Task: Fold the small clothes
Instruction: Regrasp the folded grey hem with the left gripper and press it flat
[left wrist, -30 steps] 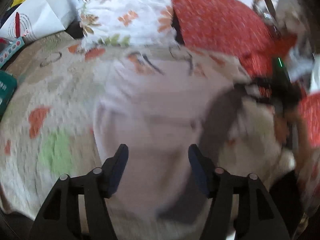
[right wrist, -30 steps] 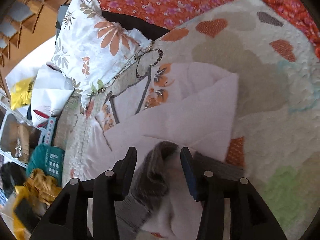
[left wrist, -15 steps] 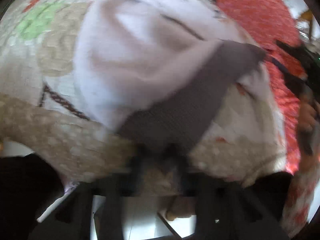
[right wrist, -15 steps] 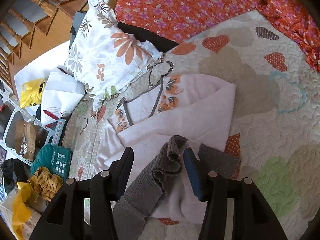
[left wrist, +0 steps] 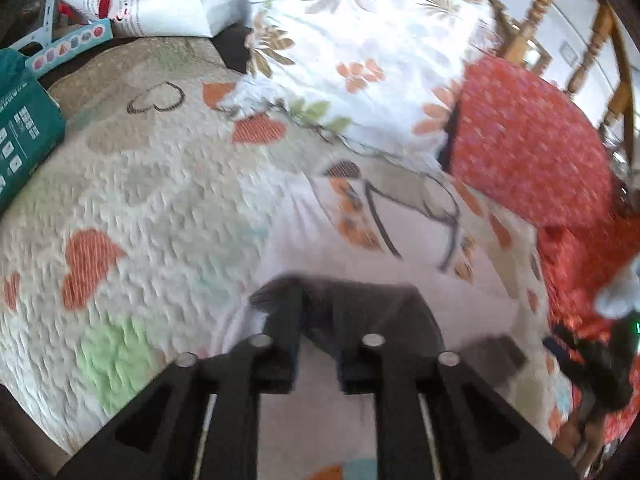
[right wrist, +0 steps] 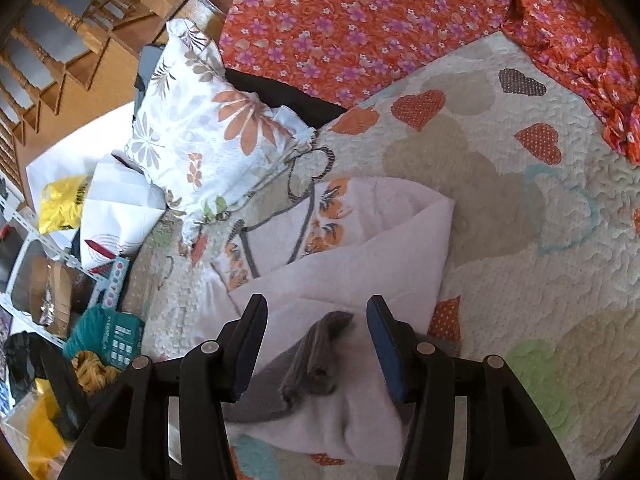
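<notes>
— Two grippers, one small garment. What's the worry?

— The white garment [right wrist: 360,248] lies partly folded on the heart-patterned quilt [right wrist: 520,184] of the bed, one flap laid over its printed front. Its grey cuff [right wrist: 320,344] sits between the open fingers of the right gripper [right wrist: 316,320], and as far as I can judge nothing there is touching it. If that gripper closes where it hangs, it may catch only the ribbed cuff and drag the sleeve out of the fold.

— And the left side?

— The left gripper [left wrist: 318,344] has its fingers drawn near together, with a narrow gap, and dark grey cloth [left wrist: 360,308] bunched at the tips. That view is blurred by motion, so I can't tell whether it truly pinches the cloth or just presses on it.

— So what might go wrong there?

— If it does have hold, a fast pull could lift the whole light garment off the quilt instead of turning one layer, and the flap would slide. If it has no hold, the cloth simply drops back crooked.

— Anything nearby to snag on?

— The flowered pillow [right wrist: 208,120] lies just beside the top edge of the garment, close enough that a sleeve swung that way could land on it. The red flowered sheet [right wrist: 360,20] is well apart.
</notes>
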A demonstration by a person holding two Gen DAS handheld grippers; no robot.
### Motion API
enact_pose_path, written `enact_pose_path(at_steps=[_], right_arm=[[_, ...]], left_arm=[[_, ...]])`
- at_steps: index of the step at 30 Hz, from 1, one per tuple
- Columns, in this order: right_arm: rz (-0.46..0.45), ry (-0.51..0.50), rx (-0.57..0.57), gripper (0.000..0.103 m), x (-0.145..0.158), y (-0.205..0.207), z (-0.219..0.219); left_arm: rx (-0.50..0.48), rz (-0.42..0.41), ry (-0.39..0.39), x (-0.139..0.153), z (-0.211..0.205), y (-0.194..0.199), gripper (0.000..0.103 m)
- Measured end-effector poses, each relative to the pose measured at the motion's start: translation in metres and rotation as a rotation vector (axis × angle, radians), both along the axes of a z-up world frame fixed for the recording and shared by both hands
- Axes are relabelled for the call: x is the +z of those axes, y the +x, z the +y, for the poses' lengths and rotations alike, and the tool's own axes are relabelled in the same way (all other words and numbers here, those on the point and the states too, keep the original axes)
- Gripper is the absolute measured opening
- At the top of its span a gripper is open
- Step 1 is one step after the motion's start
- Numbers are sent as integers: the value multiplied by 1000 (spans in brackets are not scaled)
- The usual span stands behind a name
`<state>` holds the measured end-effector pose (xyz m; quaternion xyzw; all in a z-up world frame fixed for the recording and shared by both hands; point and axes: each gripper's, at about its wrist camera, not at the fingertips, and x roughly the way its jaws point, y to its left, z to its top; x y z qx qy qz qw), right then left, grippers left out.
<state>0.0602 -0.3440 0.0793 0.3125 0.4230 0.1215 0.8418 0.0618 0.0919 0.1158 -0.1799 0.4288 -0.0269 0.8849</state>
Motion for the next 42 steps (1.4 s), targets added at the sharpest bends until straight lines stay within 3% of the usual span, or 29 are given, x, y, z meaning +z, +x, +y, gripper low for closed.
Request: enact_pose_path(at_steps=[2, 6, 12, 18, 21, 24, 25, 27, 29, 31, 34, 36, 42], right_arm=[[10, -8, 5, 57, -3, 2, -2], [28, -15, 66, 61, -10, 7, -1], [57, -65, 241, 68, -19, 11, 22], [21, -358, 349, 68, -27, 15, 65], [4, -385, 363, 68, -31, 30, 76], [-26, -419, 407, 68, -35, 47, 95], [-31, -439, 419, 68, -36, 50, 102], [-43, -470, 440, 68, -39, 53, 113], [-35, -471, 469, 68, -43, 54, 120], [-30, -443, 484, 68, -44, 51, 120], [-37, -390, 495, 68, -39, 47, 118], [-51, -406, 493, 68, -38, 44, 120], [-42, -461, 526, 68, -43, 40, 132]], left_arm=[[-19, -24, -34, 1, 5, 5, 50], [-43, -72, 25, -9, 9, 5, 67], [-139, 19, 86, -43, 12, 36, 69], [-252, 89, 110, -62, -6, 61, 69], [-305, 119, 122, -69, -20, 68, 69], [-351, 170, 199, -80, -38, 72, 69], [-363, 190, 234, -84, -43, 73, 69], [-393, 203, 277, -88, -51, 73, 57], [-399, 206, 279, -85, -50, 74, 26], [-390, 212, 264, -83, -46, 76, 11], [-373, 222, 196, -81, -36, 80, 9], [-360, 224, 174, -81, -33, 81, 9], [-354, 212, 186, -77, -35, 82, 8]])
